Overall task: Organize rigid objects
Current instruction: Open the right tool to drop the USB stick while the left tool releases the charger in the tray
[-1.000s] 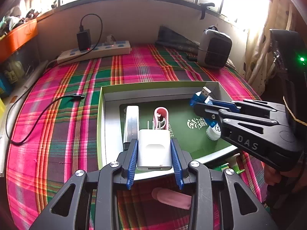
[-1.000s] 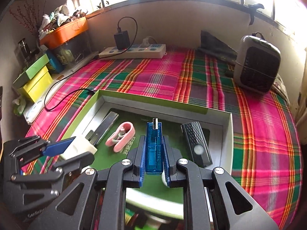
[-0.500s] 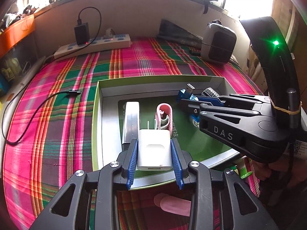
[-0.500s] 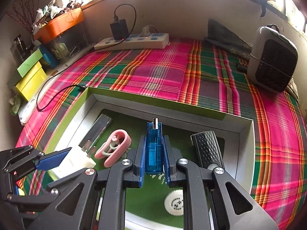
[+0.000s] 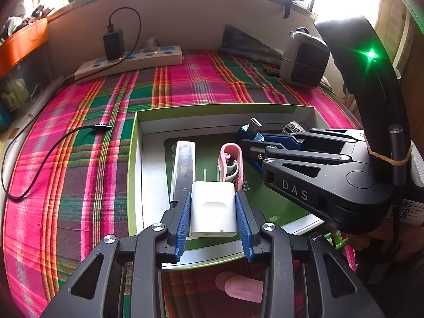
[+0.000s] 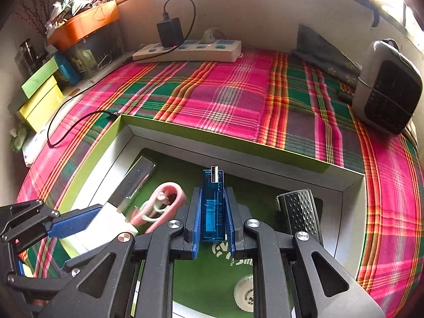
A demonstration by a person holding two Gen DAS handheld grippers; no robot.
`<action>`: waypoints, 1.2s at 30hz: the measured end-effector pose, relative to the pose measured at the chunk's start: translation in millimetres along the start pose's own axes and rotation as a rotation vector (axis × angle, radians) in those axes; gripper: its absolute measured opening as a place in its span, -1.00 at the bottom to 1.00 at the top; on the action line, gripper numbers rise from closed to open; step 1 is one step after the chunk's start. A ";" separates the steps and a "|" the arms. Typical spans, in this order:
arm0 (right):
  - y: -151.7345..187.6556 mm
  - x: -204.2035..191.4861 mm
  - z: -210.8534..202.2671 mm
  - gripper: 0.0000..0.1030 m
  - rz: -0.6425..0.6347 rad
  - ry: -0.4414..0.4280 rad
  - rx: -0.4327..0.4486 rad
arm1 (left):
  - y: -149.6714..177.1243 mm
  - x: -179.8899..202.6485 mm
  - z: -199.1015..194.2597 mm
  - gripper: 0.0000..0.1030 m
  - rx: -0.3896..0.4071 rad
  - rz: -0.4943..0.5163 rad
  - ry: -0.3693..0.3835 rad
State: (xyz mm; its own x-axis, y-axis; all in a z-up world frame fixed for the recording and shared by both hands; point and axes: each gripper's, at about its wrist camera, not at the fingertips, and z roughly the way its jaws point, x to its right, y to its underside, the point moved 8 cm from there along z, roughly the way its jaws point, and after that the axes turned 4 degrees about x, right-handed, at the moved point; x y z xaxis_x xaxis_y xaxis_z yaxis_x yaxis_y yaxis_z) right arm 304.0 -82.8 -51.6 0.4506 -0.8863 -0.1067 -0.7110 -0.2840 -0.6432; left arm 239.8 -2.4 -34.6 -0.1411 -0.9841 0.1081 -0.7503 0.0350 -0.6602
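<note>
Nearest: left gripper (image 5: 214,225) fingers clamp white charger (image 5: 213,213) over near edge of green-rimmed box (image 5: 133,159). Right gripper (image 6: 213,228) fingers pinch blue USB stick (image 6: 212,206), plug forward, above box middle. Inside box: silver bar (image 5: 182,164), pink clip (image 5: 230,164), black ribbed piece (image 6: 299,212), white cap (image 6: 245,295). Beyond: plaid cloth (image 6: 225,92), power strip (image 6: 188,50).

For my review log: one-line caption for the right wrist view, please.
Right claw shut on a blue USB stick above the green-rimmed box, beside the black ridged block.
</note>
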 end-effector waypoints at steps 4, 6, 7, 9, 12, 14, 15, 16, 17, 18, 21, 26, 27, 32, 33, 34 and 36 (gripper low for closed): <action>-1.0 -1.0 1.7 -0.67 -0.005 0.005 -0.005 | 0.2 0.9 0.8 -0.37 0.000 0.004 -0.003; -1.7 -1.7 2.5 -0.67 -0.005 0.002 -0.005 | 0.1 1.6 1.3 -0.37 0.000 0.008 -0.004; -1.8 -1.8 2.7 -0.67 -0.004 0.001 -0.006 | 0.2 1.7 1.3 -0.37 0.000 0.008 -0.004; -1.6 -2.5 3.0 -0.67 -0.010 0.001 -0.007 | 0.7 2.1 1.6 -0.36 0.000 0.009 -0.004; -1.8 -2.7 3.0 -0.67 -0.009 0.001 -0.008 | 0.9 2.1 1.9 -0.34 0.000 0.009 -0.002; -1.7 -2.5 2.9 -0.67 -0.008 0.000 -0.008 | 0.6 1.7 1.7 -0.34 0.000 0.006 0.001; -1.7 -2.3 2.8 -0.67 -0.009 -0.001 -0.008 | 0.3 1.9 1.8 -0.34 0.000 0.007 0.002; -1.7 -2.3 2.8 -0.67 -0.007 -0.002 -0.008 | 0.1 1.9 1.7 -0.34 0.000 0.007 0.002; -1.8 -1.9 2.8 -0.67 -0.002 -0.004 -0.007 | 0.3 1.9 1.8 -0.34 0.000 0.008 0.001; -1.8 -1.7 2.7 -0.67 0.000 -0.006 -0.007 | 0.2 1.8 1.8 -0.33 0.000 0.007 0.002; -2.1 -1.6 2.7 -0.64 0.006 -0.011 -0.007 | 0.3 1.6 1.8 -0.33 0.000 0.007 0.003; -2.0 -2.0 2.3 -0.54 0.013 -0.011 -0.005 | 0.2 1.8 1.7 -0.28 0.001 0.007 0.001; -1.8 -1.7 2.0 -0.51 0.014 -0.010 -0.005 | 0.2 1.6 1.6 -0.25 0.001 0.006 0.001; -2.0 -1.2 0.1 -0.43 0.024 -0.009 0.003 | 0.6 -0.7 0.6 -0.20 0.005 0.000 -0.010; -1.8 -1.4 -0.3 -0.43 0.023 -0.006 0.004 | 0.8 -1.2 0.3 -0.20 0.005 -0.003 -0.011; -1.7 -1.5 -0.8 -0.43 0.023 -0.005 0.004 | 0.7 -1.1 -0.1 -0.20 0.005 -0.004 -0.011; -1.2 -2.4 -2.6 -0.42 0.024 -0.006 0.006 | 1.1 -0.6 -1.1 -0.19 0.005 -0.003 -0.011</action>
State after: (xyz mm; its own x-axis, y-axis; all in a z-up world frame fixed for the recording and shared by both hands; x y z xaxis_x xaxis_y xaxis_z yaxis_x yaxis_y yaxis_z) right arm 302.4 -81.3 -48.5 0.4366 -0.8906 -0.1271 -0.7184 -0.2602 -0.6451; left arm 238.3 -1.5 -34.6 -0.1323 -0.9860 0.1019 -0.7474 0.0317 -0.6636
